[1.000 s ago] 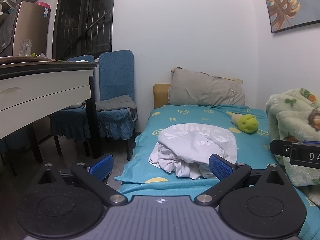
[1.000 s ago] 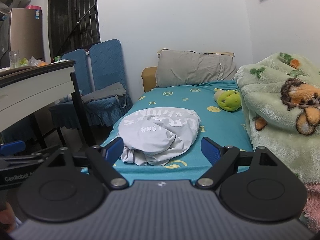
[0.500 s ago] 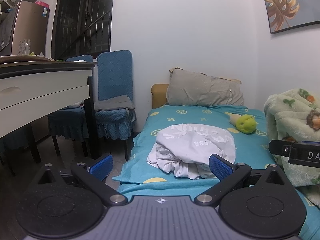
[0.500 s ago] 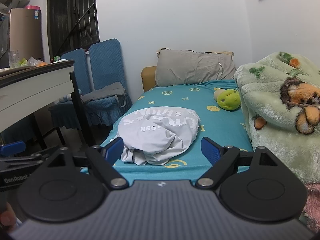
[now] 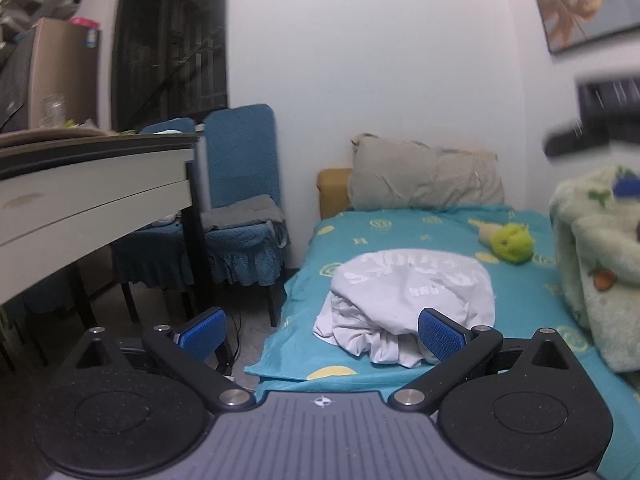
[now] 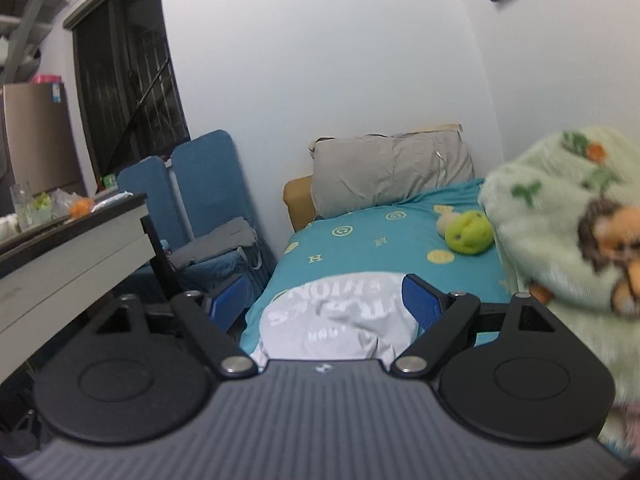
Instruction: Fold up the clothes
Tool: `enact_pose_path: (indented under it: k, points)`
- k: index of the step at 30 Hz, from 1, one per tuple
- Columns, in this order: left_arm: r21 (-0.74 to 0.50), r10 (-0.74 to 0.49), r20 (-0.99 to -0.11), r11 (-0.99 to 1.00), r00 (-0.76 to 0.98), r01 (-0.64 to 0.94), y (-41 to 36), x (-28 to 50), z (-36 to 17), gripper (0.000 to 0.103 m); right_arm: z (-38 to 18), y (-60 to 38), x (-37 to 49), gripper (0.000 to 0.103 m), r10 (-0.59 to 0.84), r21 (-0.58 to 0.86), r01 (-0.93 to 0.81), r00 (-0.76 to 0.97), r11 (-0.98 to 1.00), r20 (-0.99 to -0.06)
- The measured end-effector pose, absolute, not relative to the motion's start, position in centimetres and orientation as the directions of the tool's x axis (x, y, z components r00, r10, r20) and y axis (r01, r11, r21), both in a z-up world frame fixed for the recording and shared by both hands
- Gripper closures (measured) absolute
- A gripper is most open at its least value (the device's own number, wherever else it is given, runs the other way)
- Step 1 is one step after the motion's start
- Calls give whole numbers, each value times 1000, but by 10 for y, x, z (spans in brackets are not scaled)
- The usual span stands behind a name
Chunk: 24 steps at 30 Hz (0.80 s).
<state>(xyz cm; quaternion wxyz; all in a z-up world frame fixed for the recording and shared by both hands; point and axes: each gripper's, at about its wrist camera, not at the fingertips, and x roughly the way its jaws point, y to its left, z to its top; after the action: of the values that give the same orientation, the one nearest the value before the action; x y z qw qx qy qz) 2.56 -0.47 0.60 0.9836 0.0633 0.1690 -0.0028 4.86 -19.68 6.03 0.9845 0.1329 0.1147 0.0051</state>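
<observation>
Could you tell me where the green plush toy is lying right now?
In both wrist views the green plush toy lies on the teal bed sheet, right of centre, beyond the crumpled white shirt, in front of the grey pillow, beside the green fleece blanket.

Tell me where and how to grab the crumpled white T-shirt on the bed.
Grip the loose bunched folds at the near edge of the crumpled white T-shirt, coming from the foot of the teal bed sheet. The printed top is a smooth dome offering little to pinch; the ruffled hem probably gives the gripper a fold to close on.

Both the left gripper [image 5: 320,330] and right gripper [image 6: 326,302] hold their fingers wide apart.
</observation>
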Motion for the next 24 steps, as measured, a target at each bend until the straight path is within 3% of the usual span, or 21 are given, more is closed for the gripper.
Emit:
enact_pose_path:
  k: [6, 11, 17, 24]
  points:
    - [142, -94, -433, 975, 897, 171, -19, 68, -5, 0, 75, -209, 54, 17, 36, 187, 0, 981, 982, -190]
    - [170, -121, -519, 955, 846, 241, -39, 118, -30, 2, 63, -236, 51, 17, -5, 240, 58, 976, 969, -218]
    - [240, -124, -561, 922, 819, 304, -59, 178, -77, 6, 23, -269, 74, 17, 4, 314, 121, 928, 942, -372]
    - [192, -145, -556, 936, 819, 296, -63, 232, -114, 11, -11, -308, 95, 17, 13, 405, 203, 882, 892, -471]
